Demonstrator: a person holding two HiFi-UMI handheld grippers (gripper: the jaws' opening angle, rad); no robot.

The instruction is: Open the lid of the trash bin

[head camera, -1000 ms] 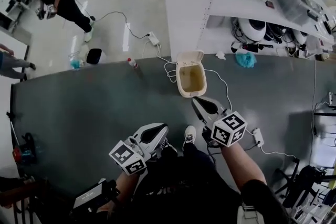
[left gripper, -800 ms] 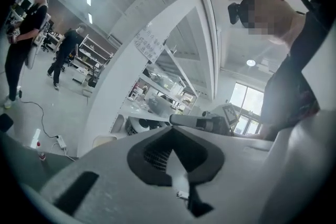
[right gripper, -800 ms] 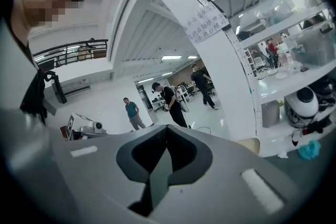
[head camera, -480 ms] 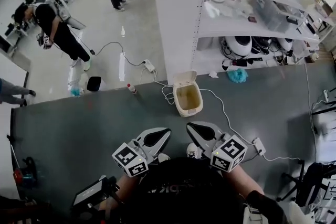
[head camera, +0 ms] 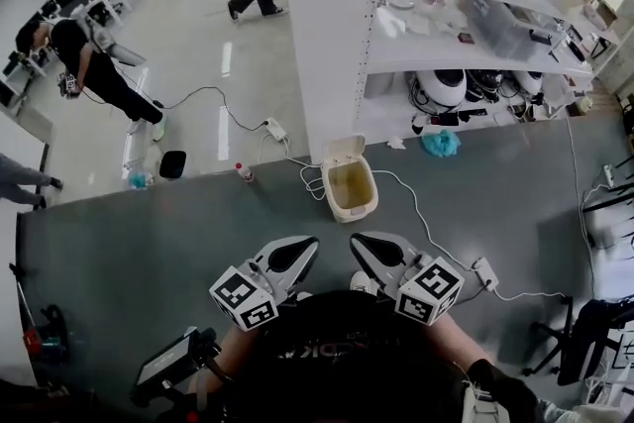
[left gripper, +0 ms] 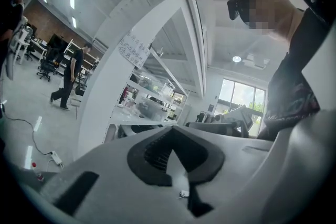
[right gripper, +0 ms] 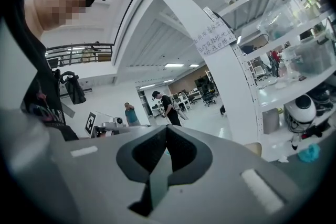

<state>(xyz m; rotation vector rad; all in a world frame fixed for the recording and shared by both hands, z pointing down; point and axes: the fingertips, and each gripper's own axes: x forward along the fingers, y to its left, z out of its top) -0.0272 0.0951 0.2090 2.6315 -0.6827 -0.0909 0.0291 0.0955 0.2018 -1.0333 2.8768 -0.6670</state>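
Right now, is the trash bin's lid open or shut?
Open: the lid stands up behind the trash bin, and the bin's yellowish inside shows.

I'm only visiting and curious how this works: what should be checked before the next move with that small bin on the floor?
1. Lid of the bin up: ok, it stands open.
2. Left gripper free: ok, jaws together, nothing held.
3. Right gripper free: ok, the same.
4. Grippers near the bin: not ok, both sit close to the person, apart from it.
5. Snags near the bin: not ok, a white cable lies beside it.
6. Bin empty: cannot tell.
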